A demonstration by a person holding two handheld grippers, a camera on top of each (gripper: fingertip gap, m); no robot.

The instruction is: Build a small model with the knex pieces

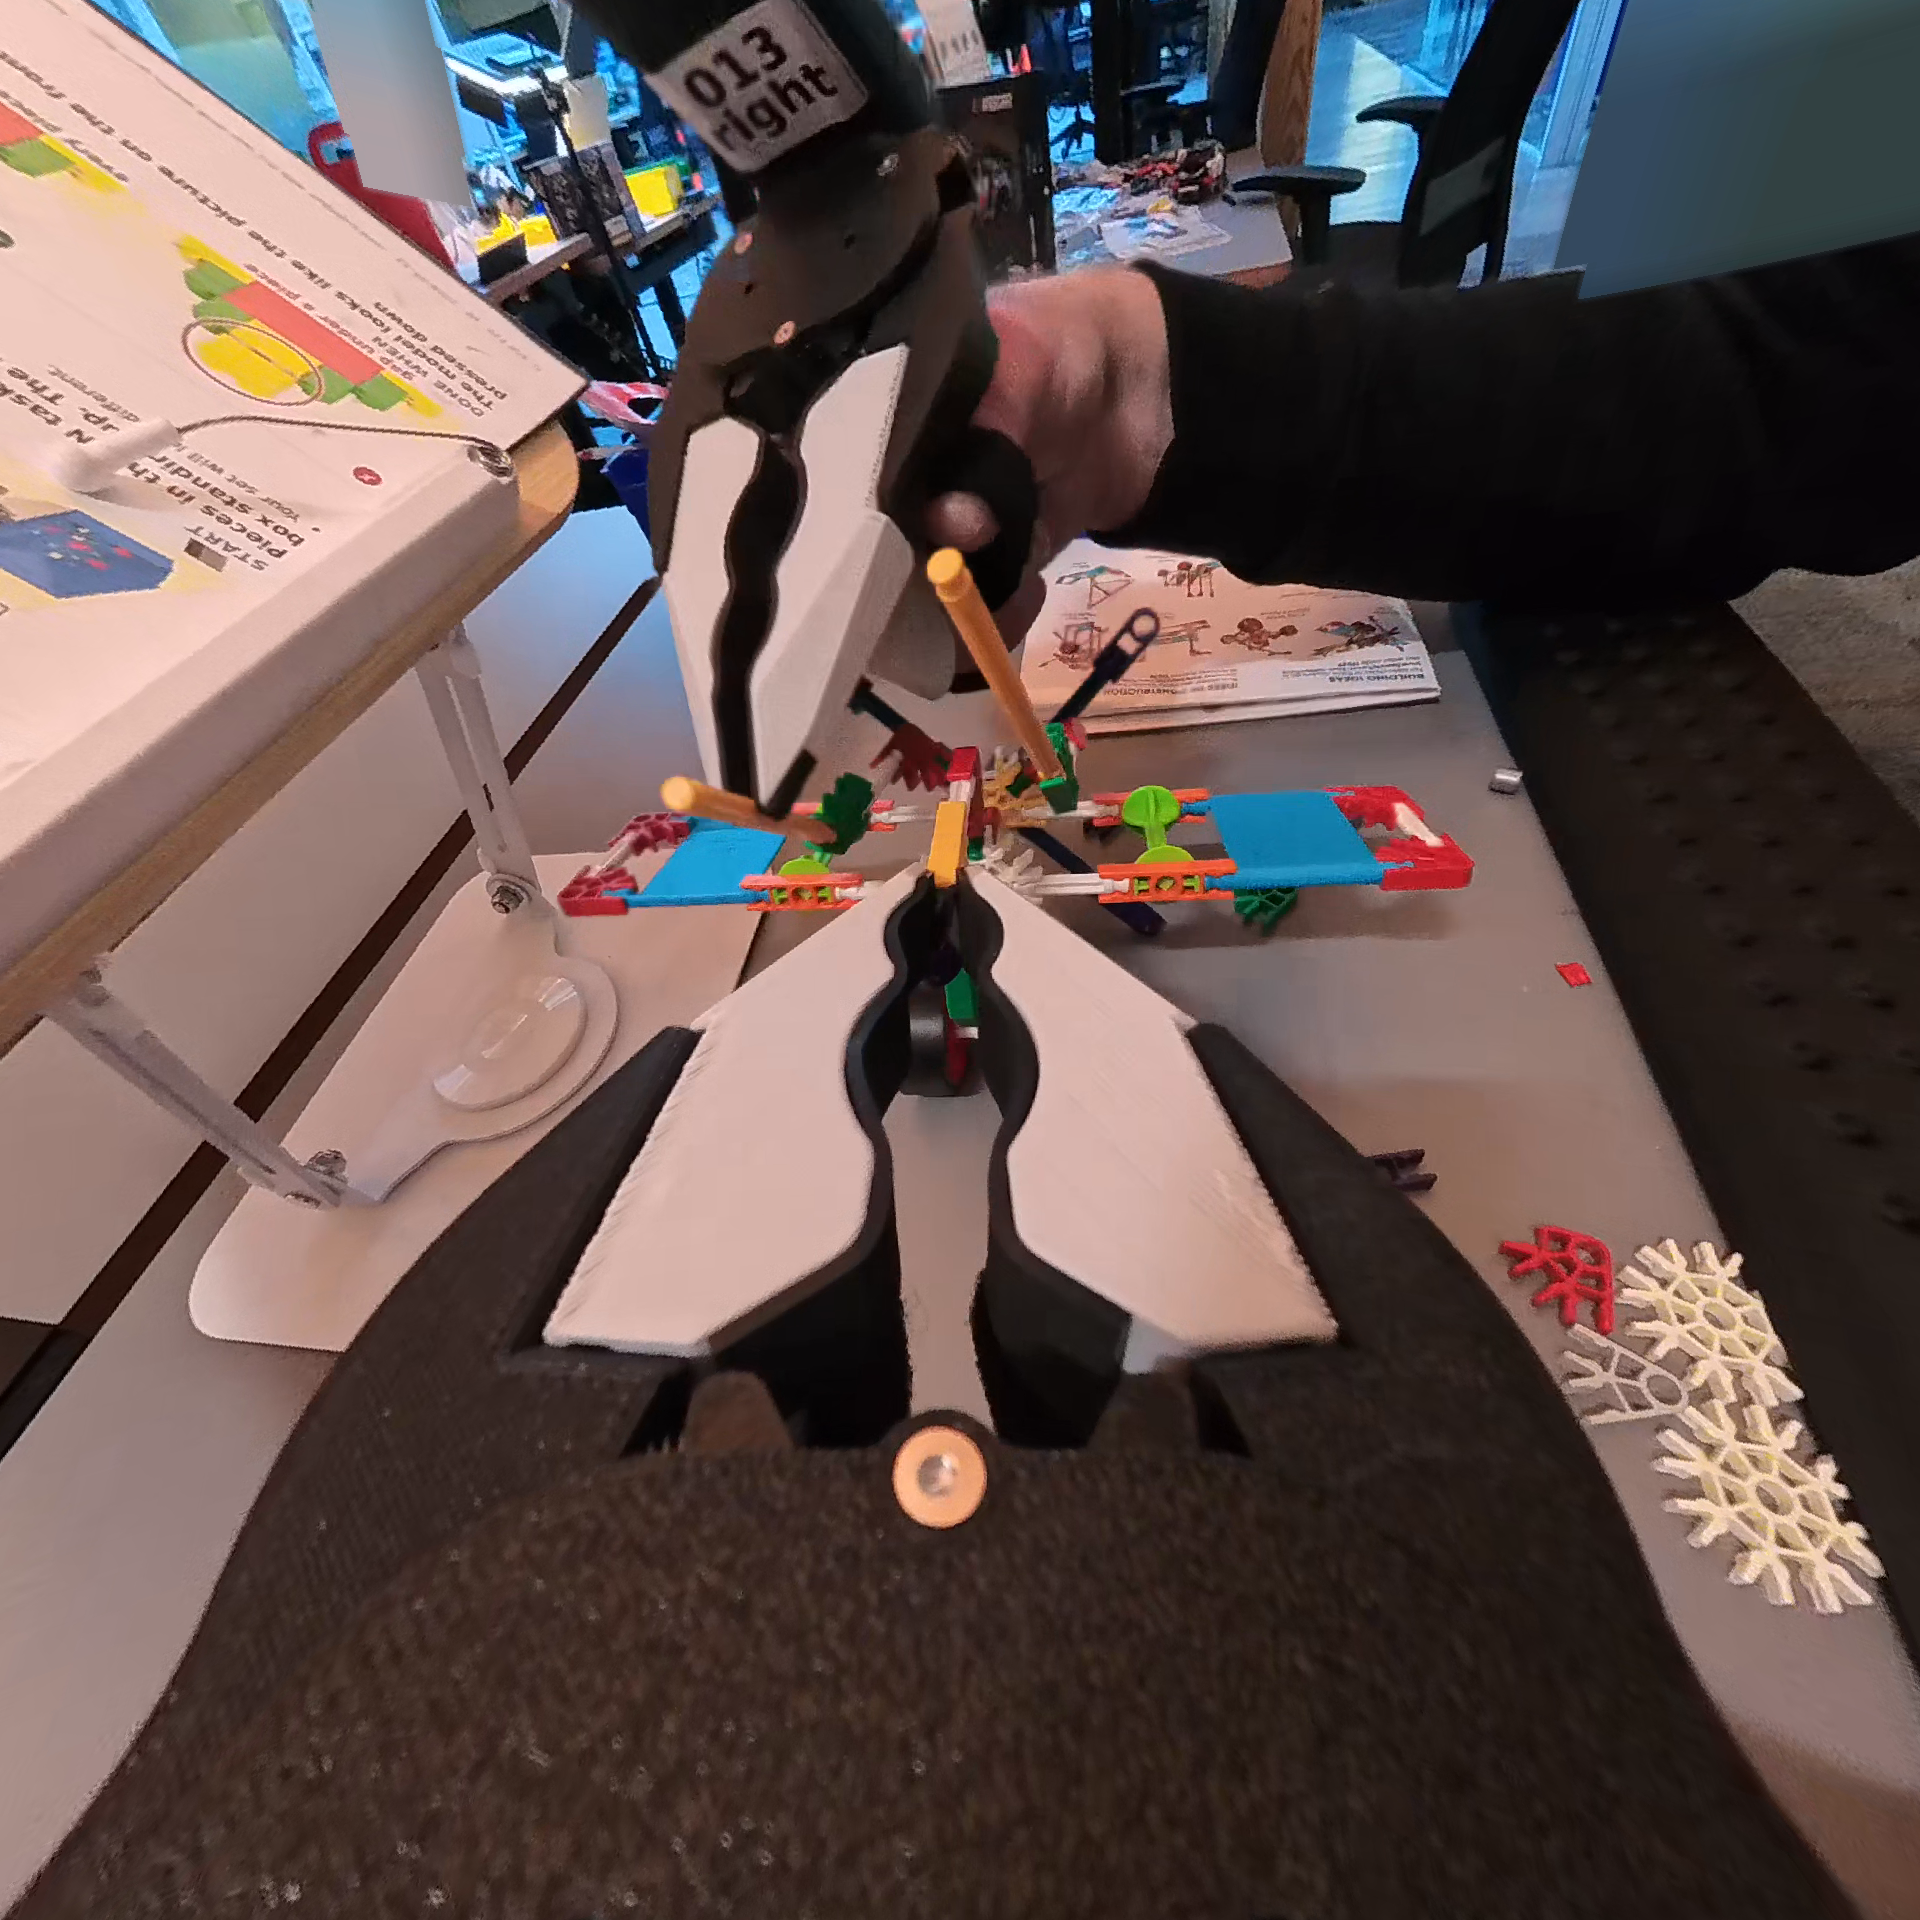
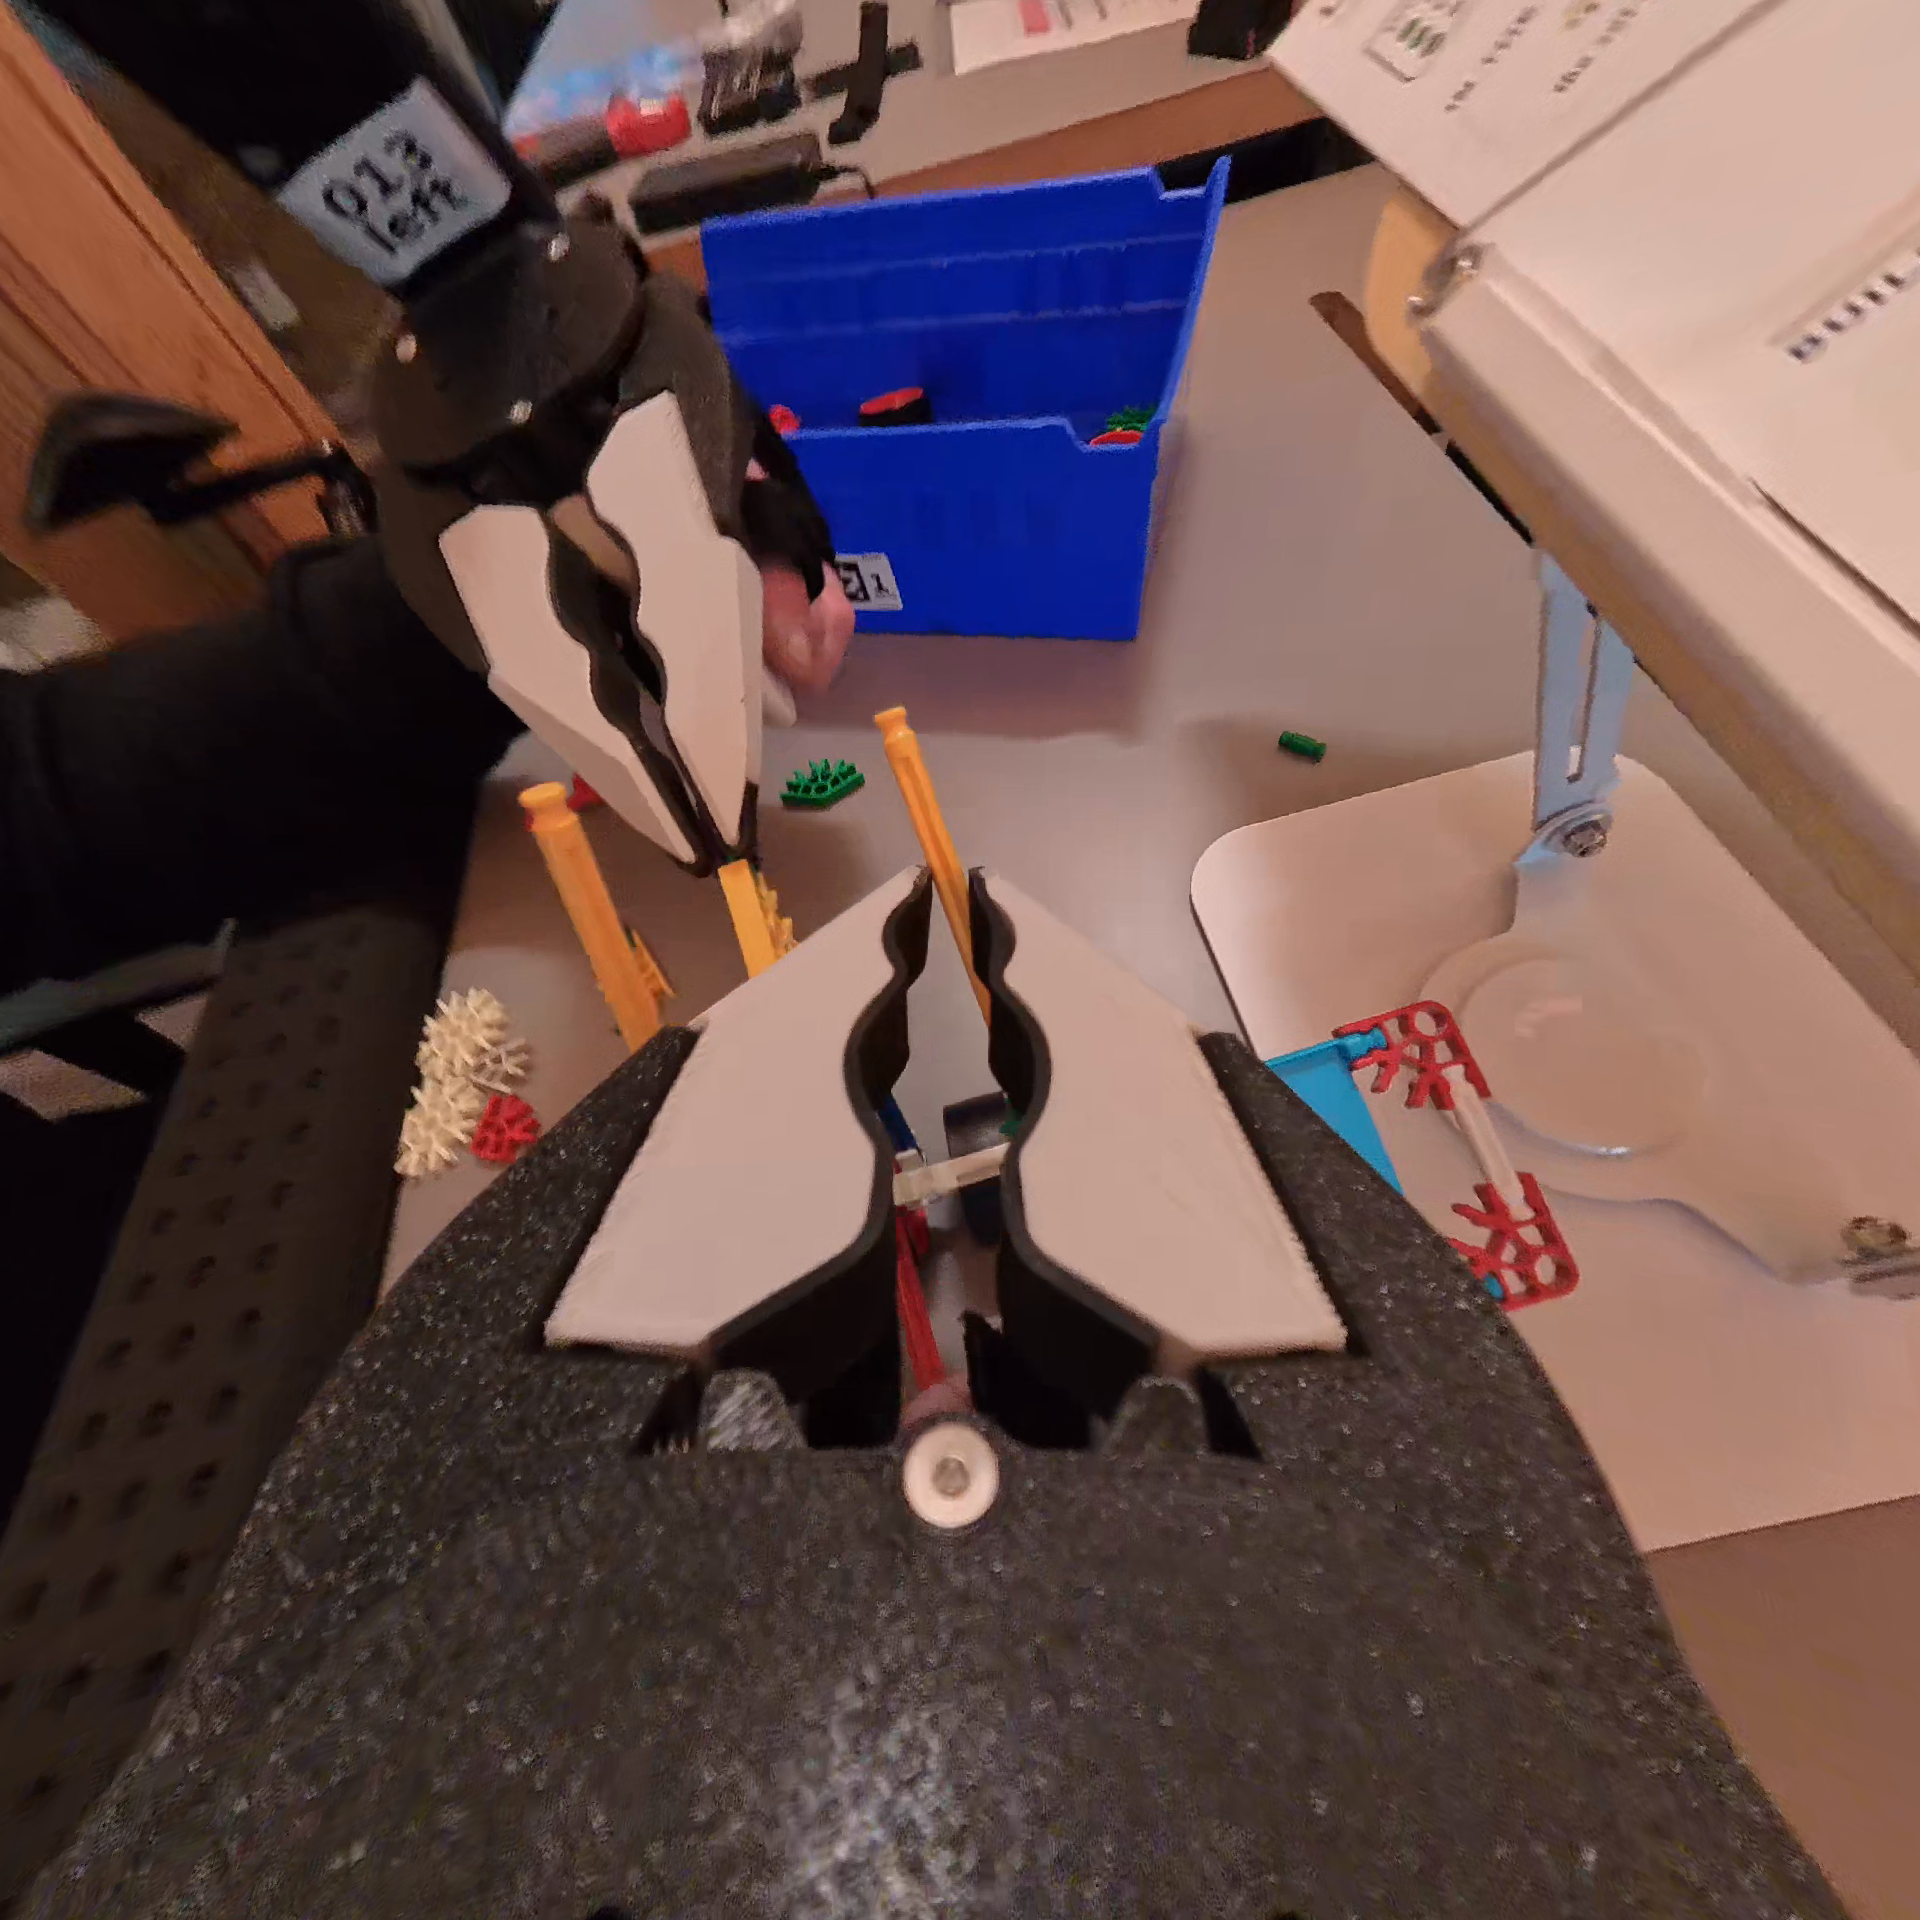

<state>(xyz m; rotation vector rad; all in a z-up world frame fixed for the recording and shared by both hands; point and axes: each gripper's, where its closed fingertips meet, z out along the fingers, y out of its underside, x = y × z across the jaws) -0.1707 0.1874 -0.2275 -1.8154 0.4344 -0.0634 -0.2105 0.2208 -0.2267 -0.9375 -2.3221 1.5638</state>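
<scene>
The left gripper (image 1: 943,871) pinches a short yellow rod (image 1: 945,844) standing upright on the toy model (image 1: 1039,847). The right gripper (image 2: 948,883), bearing a white label, clamps a long orange rod (image 2: 928,821) angled up and away

Left hand-held gripper (image 1: 943,883) pinching shut, tips meeting; right hand-held gripper (image 2: 948,883) angling downward (jaws nearly closed), bare hand (image 1: 1070,416) gripping handle.

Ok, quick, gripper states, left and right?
Left gripper: shut on the short yellow rod at the model's centre.
Right gripper: shut on a long yellow rod.
</scene>
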